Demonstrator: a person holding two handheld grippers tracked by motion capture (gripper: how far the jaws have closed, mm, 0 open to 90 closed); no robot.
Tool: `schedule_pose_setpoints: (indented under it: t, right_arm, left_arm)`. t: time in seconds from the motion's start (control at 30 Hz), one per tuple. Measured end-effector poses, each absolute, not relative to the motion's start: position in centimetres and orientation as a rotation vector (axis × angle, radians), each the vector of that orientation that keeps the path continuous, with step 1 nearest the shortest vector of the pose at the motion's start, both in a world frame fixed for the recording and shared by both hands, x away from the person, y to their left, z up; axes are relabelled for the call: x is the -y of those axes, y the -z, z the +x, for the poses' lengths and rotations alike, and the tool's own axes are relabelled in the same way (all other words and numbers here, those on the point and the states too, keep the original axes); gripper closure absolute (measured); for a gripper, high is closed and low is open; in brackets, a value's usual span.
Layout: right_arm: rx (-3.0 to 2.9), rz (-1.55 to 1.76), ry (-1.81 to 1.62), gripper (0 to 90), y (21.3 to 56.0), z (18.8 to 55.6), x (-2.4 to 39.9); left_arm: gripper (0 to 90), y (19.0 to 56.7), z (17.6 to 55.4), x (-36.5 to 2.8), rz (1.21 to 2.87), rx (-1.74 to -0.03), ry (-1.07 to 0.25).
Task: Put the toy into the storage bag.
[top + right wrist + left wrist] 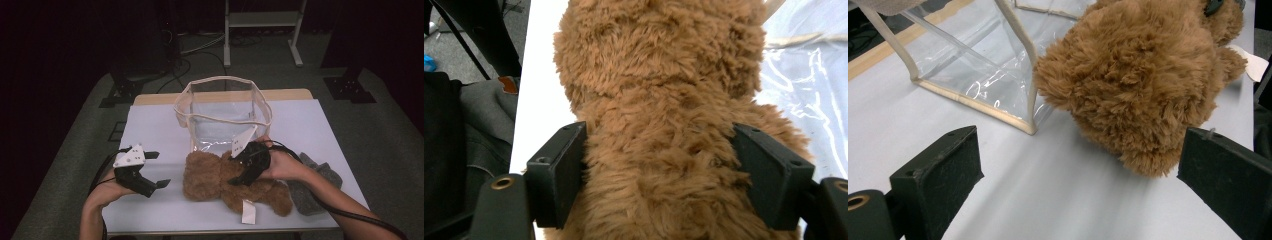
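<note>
One brown teddy bear (232,182) lies flat along the table (155,130), head toward the person's left, just before one clear bag (222,112). Right tool (240,177) stands spread astride its body; whether the pads press, I cannot tell. Left tool (152,170) is spread, empty, with bare table around it; one grey cloth (312,192) lies at the right edge.

The right gripper (239,176) covers the middle of the brown teddy bear (210,175), so whether its pads press the fur cannot be told. In the right gripper view the bear's head and legs run off the frame. A grey cloth (315,192) lies partly under the person's forearm.
</note>
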State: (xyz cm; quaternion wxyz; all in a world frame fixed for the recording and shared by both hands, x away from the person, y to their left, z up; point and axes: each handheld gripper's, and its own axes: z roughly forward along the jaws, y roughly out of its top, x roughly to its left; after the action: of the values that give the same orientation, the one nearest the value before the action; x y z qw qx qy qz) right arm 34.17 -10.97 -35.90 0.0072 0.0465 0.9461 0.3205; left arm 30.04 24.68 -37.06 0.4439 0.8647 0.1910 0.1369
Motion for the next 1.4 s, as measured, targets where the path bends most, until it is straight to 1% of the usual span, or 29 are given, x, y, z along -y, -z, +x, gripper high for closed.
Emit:
schedule_pose_setpoints:
  t: [0.47,0.97,1.07,1.4]
  right_arm:
    - [-2.978,0.111,-0.950,19.5,36.8,33.4,10.9]
    - [-2.920,0.126,-0.895,23.0,37.7,33.4,10.2]
    - [-2.915,0.133,-0.874,27.0,37.8,33.5,10.0]
    - [-2.900,0.097,-0.836,50.9,37.9,33.4,9.9]
  left_arm:
    - [3.0,37.3,30.1,-24.8,2.142,-0.485,-0.333]
    - [3.0,37.4,30.2,-25.0,2.147,-0.493,-0.330]
    - [3.0,37.4,30.2,-25.1,2.142,-0.497,-0.328]
    - [3.0,37.5,30.3,-25.1,2.139,-0.502,-0.322]
